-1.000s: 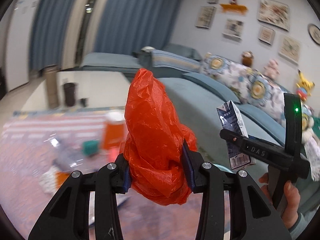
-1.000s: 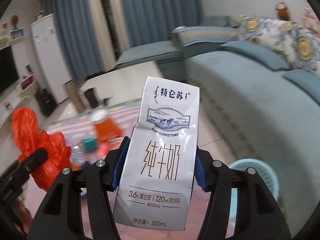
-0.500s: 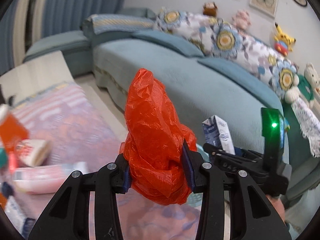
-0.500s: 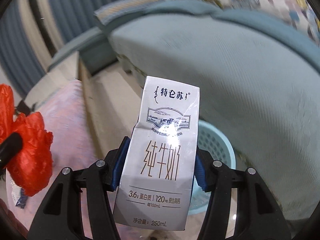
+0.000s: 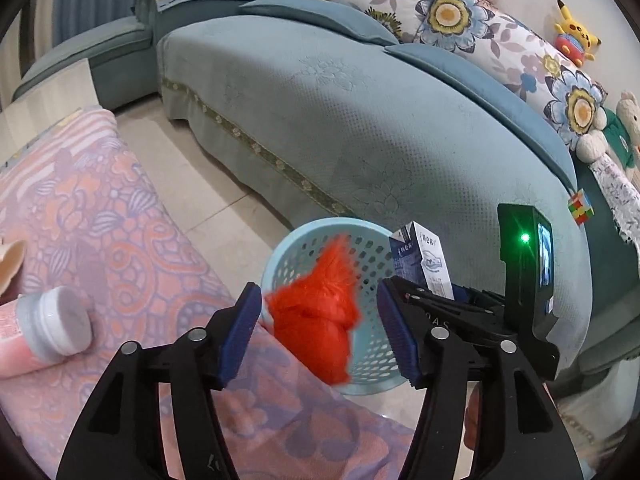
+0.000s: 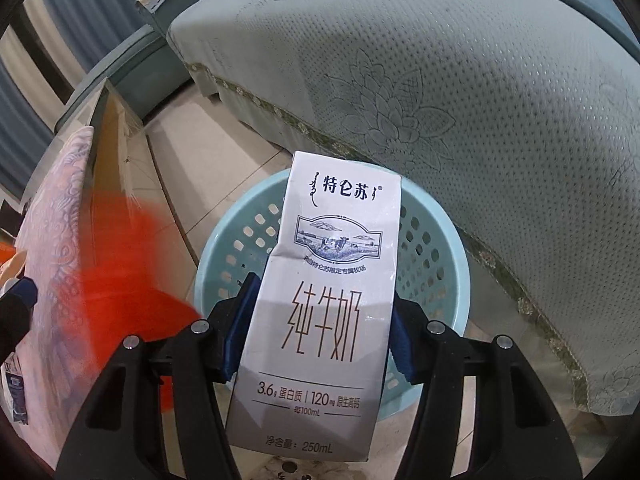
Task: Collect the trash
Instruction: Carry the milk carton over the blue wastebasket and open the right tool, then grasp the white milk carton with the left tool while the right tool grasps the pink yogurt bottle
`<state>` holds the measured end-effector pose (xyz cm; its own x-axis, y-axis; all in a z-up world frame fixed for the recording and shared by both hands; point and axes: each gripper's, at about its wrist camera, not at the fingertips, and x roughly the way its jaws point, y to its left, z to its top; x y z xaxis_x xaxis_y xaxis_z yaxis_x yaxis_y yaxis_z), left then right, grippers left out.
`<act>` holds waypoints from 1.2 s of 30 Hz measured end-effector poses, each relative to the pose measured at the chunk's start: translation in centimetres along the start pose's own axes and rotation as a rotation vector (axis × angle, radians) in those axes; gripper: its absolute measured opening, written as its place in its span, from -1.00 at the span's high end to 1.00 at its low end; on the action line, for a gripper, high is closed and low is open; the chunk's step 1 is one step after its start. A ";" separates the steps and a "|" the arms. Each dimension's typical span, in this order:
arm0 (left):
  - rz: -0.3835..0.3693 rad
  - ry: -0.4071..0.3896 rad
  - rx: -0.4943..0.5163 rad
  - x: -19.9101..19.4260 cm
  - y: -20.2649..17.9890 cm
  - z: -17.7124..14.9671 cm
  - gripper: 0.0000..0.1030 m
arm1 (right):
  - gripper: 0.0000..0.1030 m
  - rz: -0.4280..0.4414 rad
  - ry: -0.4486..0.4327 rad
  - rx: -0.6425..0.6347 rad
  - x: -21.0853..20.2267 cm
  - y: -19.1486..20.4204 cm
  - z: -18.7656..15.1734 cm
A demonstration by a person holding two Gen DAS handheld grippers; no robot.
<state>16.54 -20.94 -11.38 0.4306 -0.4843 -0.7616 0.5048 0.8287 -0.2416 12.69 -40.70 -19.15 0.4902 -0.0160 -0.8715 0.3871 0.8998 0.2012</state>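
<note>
My left gripper (image 5: 320, 328) is open. The red plastic bag (image 5: 320, 316) is loose between its jaws, blurred, dropping towards the light blue basket (image 5: 296, 240) on the floor; it shows as a red blur in the right wrist view (image 6: 124, 264). My right gripper (image 6: 316, 332) is shut on a white milk carton (image 6: 332, 280), held upright above the basket (image 6: 436, 260). The carton (image 5: 424, 260) and right gripper also show at the right of the left wrist view.
A teal sofa (image 5: 360, 120) with floral cushions and plush toys stands behind the basket. A table with a pink patterned cloth (image 5: 100, 220) is at the left, with a white-capped tube (image 5: 48, 332) lying on it. Tiled floor lies between table and sofa.
Both grippers swung down over the basket. My left gripper opened and let go of the red bag, which is falling. The right gripper still holds the carton.
</note>
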 end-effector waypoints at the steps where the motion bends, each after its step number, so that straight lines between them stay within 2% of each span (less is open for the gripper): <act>1: -0.002 -0.006 -0.003 -0.3 0.1 0.1 -0.14 | -0.07 0.001 -0.002 0.002 -0.1 -0.1 0.0; 2: 0.001 -0.011 -0.004 -0.7 0.1 0.1 -0.14 | -0.08 0.002 -0.003 0.003 0.1 0.0 0.3; 4: -0.002 -0.025 -0.009 -1.5 0.2 0.3 -0.14 | -0.23 0.000 -0.018 0.004 -0.4 0.1 0.5; 5: -0.005 -0.033 -0.011 -2.1 0.4 0.3 -0.17 | -0.38 -0.005 -0.031 0.003 -0.8 0.1 0.5; 6: -0.003 -0.042 -0.012 -2.5 0.4 0.2 -0.21 | -0.42 -0.008 -0.037 0.000 -1.1 0.0 0.6; 11: 0.008 -0.080 -0.028 -5.1 1.4 -0.3 -0.22 | -0.42 0.001 -0.058 -0.006 -2.8 0.5 0.5; 17: 0.028 -0.148 -0.069 -9.9 3.2 -1.4 -0.22 | -0.42 0.060 -0.103 -0.078 -6.6 3.9 -0.6; 22: 0.081 -0.214 -0.108 -15.0 6.0 -3.1 -0.31 | -0.42 0.149 -0.177 -0.194 -11.0 9.6 -1.7; 27: 0.185 -0.266 -0.178 -20.5 11.2 -5.7 -0.43 | -0.42 0.244 -0.234 -0.332 -13.5 16.5 -3.3; 34: 0.319 -0.242 -0.313 -24.7 20.2 -10.0 -0.43 | -0.41 0.326 -0.222 -0.504 -11.6 24.9 -4.1; 36: 0.338 -0.213 -0.342 -24.8 22.5 -11.0 -0.43 | -0.28 0.359 -0.188 -0.529 -10.1 26.4 -3.6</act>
<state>8.97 12.80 -4.51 0.6877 -0.1912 -0.7003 0.0536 0.9754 -0.2136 15.18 -15.22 -6.60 0.6636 0.2917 -0.6889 -0.2370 0.9554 0.1762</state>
